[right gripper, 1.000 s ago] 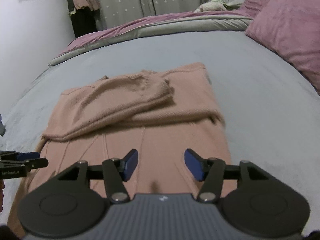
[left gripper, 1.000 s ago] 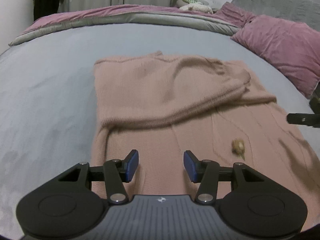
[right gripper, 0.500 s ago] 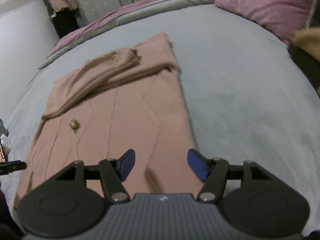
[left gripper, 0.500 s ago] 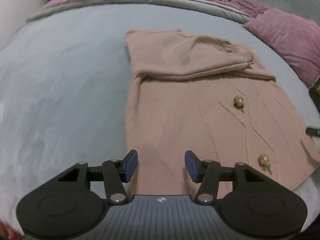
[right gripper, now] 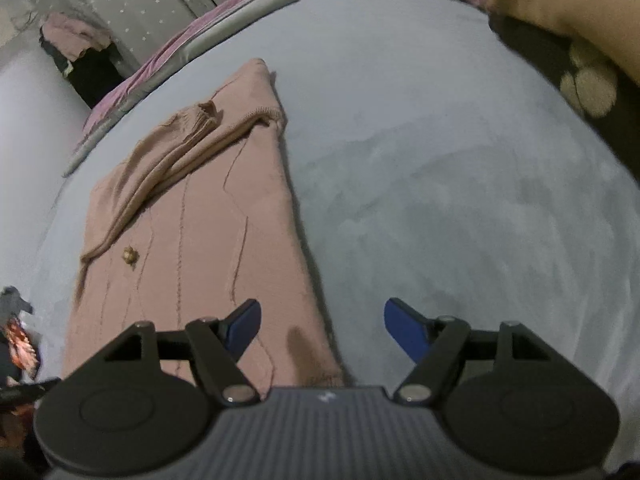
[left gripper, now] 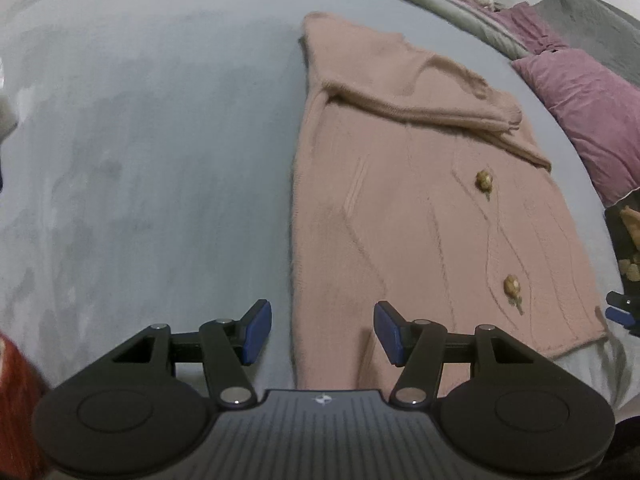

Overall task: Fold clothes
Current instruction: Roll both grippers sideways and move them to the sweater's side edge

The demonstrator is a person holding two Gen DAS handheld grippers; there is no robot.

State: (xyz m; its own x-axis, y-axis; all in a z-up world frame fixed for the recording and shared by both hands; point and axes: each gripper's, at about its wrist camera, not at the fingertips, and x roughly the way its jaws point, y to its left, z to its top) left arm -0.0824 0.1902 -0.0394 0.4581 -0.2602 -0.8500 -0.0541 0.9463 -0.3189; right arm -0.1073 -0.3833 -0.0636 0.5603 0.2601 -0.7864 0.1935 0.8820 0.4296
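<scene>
Both grippers are hanging released above the near end of the bed (left gripper: 140,140), jaws spread wide and gripping nothing. I am holding the left gripper (left gripper: 322,332) over the near left corner of the cardigan (left gripper: 400,208): its left fingertip is over bare grey cover and its right one over the knit, so the garment's left edge is running between them. I am holding the right gripper (right gripper: 322,330) the mirrored way at the near right corner, left fingertip above the knit, right fingertip above the cover, the cardigan's right edge passing between. Whether either tool is touching the fabric I cannot tell.

The cardigan is lying flat and lengthwise, stretching away from me toward the far edge of the bed, with its sleeves (left gripper: 420,96) folded across the far part of the body. Two buttons (left gripper: 484,180) are showing on its front. Purple pillows (left gripper: 592,108) are sitting at the far right corner, well apart from the garment.
</scene>
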